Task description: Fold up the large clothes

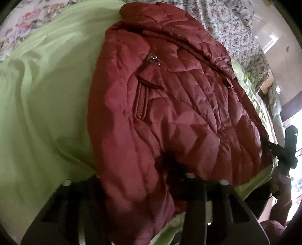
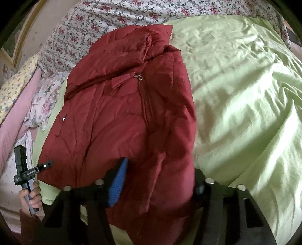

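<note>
On the bed, spread over a pale green sheet [image 1: 43,105], lies the dark red quilted jacket [image 1: 169,105], folded lengthwise, its collar pointing away from me toward the flowered bedding [image 2: 105,17] at the far side. I see a pocket zip [image 1: 140,102] running down its front, with a metal pull at the top. Starting at the left, my left claw [image 1: 143,179] sits at the jacket's near hem, fabric bunched between its two fingers; the jaws are partly closed, and they look to be pressing the padded edge, though blur makes me unsure how firmly. From the right camera, I see a hand [image 2: 31,199] gripping the handle of that left tool beside the jacket. Moving right, my right claw [image 2: 160,186] straddles the other near corner: its blue finger pad [image 2: 119,183] lies against the cloth, the opposite finger is hidden behind the fold, and the hem is gathered between them.
</note>
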`<action>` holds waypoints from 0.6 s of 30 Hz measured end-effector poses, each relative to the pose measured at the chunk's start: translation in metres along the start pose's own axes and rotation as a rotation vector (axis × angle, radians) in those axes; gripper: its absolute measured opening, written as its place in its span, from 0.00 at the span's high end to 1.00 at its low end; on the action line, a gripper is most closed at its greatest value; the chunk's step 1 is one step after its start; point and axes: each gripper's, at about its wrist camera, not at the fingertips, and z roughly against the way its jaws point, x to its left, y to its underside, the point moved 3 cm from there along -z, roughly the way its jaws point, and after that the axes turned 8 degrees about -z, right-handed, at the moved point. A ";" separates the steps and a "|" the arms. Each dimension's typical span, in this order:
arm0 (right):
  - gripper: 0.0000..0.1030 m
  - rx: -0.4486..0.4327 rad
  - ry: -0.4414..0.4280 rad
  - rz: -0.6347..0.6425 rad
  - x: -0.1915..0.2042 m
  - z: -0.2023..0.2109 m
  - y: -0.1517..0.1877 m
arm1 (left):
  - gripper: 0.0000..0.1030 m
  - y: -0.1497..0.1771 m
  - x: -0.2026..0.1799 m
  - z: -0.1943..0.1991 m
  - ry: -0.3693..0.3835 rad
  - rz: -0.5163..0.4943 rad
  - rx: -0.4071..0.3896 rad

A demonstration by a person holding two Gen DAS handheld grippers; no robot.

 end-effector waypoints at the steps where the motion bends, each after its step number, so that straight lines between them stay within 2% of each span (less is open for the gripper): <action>1: 0.66 -0.002 -0.002 -0.003 0.000 0.001 0.000 | 0.76 -0.001 -0.001 0.002 -0.002 -0.006 -0.004; 6: 0.77 -0.022 -0.042 -0.008 0.001 0.009 0.004 | 0.82 -0.001 -0.004 0.015 0.008 -0.018 -0.031; 13: 0.81 -0.043 -0.109 0.010 0.010 0.033 0.008 | 0.85 -0.007 -0.008 0.033 0.021 -0.041 -0.052; 18: 0.82 -0.053 -0.150 0.034 0.018 0.052 0.007 | 0.85 -0.013 -0.011 0.056 0.066 -0.055 -0.091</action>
